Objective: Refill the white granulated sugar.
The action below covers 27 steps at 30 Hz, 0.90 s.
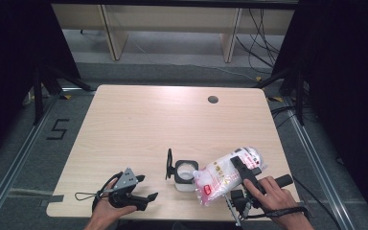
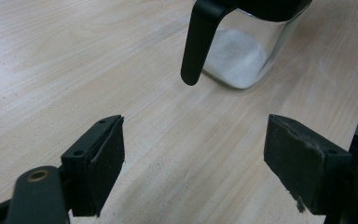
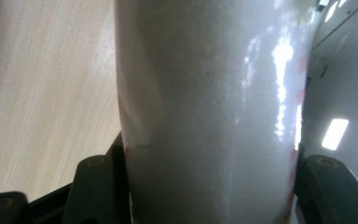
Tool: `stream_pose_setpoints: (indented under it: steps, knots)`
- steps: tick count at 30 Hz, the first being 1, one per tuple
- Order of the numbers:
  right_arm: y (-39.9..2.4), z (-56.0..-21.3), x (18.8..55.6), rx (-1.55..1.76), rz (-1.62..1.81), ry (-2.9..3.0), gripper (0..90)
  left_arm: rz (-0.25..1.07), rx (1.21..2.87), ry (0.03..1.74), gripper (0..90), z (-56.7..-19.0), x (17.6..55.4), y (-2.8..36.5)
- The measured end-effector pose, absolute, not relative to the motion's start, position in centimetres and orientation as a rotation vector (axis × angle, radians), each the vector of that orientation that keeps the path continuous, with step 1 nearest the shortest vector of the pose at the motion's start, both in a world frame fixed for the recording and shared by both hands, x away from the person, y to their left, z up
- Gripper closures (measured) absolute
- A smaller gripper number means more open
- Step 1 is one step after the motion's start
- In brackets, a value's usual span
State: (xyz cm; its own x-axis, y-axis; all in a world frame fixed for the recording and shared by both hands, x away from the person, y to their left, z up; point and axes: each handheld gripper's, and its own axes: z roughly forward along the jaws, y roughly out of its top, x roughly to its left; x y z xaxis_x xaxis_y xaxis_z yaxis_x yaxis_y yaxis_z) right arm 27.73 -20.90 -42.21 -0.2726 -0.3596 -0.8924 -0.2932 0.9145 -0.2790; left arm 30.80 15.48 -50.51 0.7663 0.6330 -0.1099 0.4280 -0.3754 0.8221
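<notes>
A clear square jar [image 1: 184, 175] with a black rim stands near the table's front edge, white powder in its bottom [image 2: 240, 60]. Its black lid [image 1: 169, 164] is flipped up on the left side and hangs down in the left gripper view [image 2: 198, 42]. My right gripper [image 1: 242, 171] is shut on a plastic bag of white powder with red print [image 1: 223, 176]. The bag is tilted, its lower end at the jar's right rim. In the right gripper view the bag [image 3: 209, 93] sits between both jaws. My left gripper [image 1: 147, 188] rests open left of the jar, nothing between its jaws [image 2: 196, 158].
The light wooden table [image 1: 148, 124] has a round cable hole [image 1: 213, 99] at the back right. Dark curtains flank both sides, with stand legs on the floor beside the table. Wooden furniture legs stand behind it.
</notes>
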Motion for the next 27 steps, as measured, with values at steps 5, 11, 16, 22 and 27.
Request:
stream_pose_setpoints:
  steps: [5,11,16,22,27]
  knots:
    - [-20.88,-42.16,27.68,-0.464,-0.063,1.880,44.3,0.276,2.012,0.794,19.9,-50.57,30.83,15.39]
    - [-21.02,-42.14,27.86,-0.483,-0.040,1.859,44.4,0.276,2.010,0.805,19.9,-50.54,30.80,15.39]
    - [-21.23,-42.09,27.70,-0.426,-0.036,1.892,44.4,0.280,2.017,0.799,19.9,-50.54,30.83,15.47]
    - [-21.27,-41.91,27.83,-0.450,-0.033,1.879,44.4,0.279,2.013,0.803,19.9,-50.51,30.84,15.47]
    - [-21.26,-42.15,27.60,-0.403,-0.012,1.877,44.4,0.276,2.018,0.802,20.0,-50.48,30.82,15.47]
